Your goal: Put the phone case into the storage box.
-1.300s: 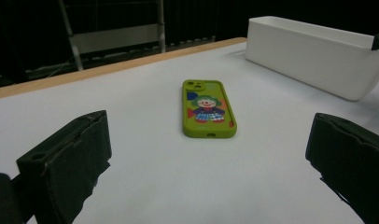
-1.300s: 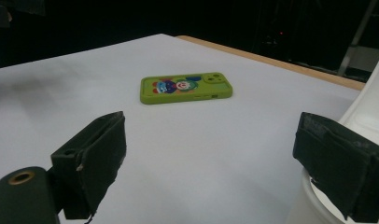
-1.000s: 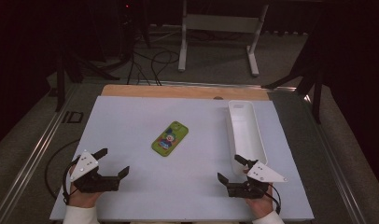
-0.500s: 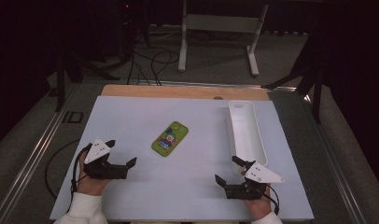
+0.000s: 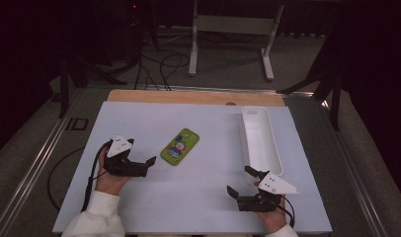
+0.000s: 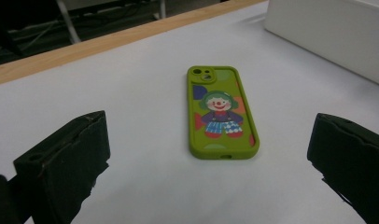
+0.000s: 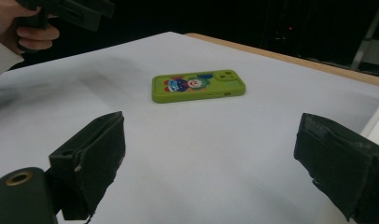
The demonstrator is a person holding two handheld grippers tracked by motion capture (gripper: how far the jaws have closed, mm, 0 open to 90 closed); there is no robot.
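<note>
A green phone case (image 5: 180, 146) with a clown picture lies flat near the middle of the white board (image 5: 198, 197), camera end pointing away. My left gripper (image 5: 143, 159) is open just left of it, jaws facing it. In the left gripper view the phone case (image 6: 220, 112) lies a short way ahead of my left gripper (image 6: 207, 177), whose wide-apart jaws hold nothing. My right gripper (image 5: 240, 180) stands open near the front right of the board. In the right gripper view the phone case (image 7: 198, 86) is farther off, beyond my right gripper (image 7: 215, 168).
A long white tray (image 5: 276, 148) lies lengthwise along the board's right side, just beyond my right gripper; its wall (image 6: 332, 32) shows past the phone case. A wooden strip (image 5: 188, 96) edges the far side. Cables and a metal stand are on the floor behind.
My left gripper has moved forward and to the right, from the front left corner to just beside the phone case. The right gripper has barely shifted.
</note>
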